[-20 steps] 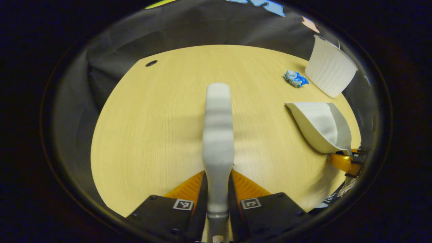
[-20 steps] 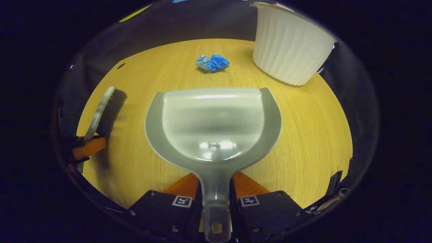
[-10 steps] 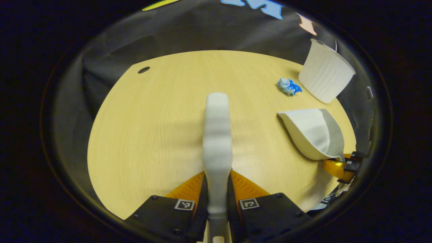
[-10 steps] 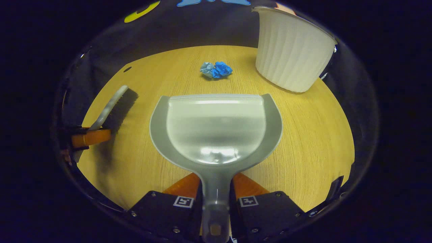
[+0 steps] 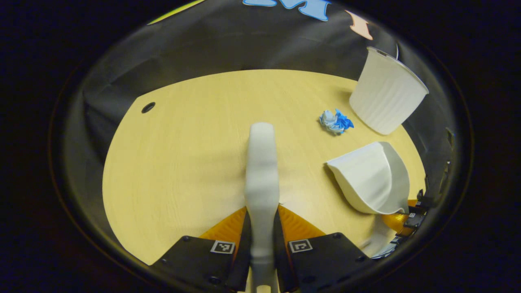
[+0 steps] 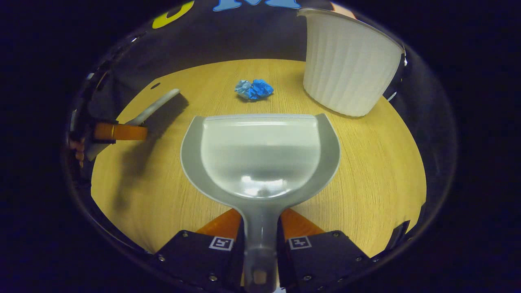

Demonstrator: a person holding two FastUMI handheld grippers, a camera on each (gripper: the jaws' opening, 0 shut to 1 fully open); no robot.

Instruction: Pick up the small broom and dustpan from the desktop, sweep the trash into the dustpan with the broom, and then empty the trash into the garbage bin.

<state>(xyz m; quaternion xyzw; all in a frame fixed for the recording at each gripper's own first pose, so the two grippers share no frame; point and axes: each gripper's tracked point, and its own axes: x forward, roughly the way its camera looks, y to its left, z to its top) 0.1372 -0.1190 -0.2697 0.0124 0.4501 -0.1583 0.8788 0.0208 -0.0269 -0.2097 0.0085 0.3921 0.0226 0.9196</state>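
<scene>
Gripping the broom [image 5: 261, 171] by its stiff handle, left claw [image 5: 261, 244] clenched on it; right claw [image 6: 260, 240] clamped on the dustpan [image 6: 260, 154] handle. Probably light, rigid plastic. Crumpled paper [image 6: 253, 88] far on the counter [image 6: 366, 171], left of the bin [image 6: 346, 61]; likely soft, easily scooted.

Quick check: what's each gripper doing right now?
Left gripper: closed on the broom handle.
Right gripper: closed on the dustpan handle.
</scene>
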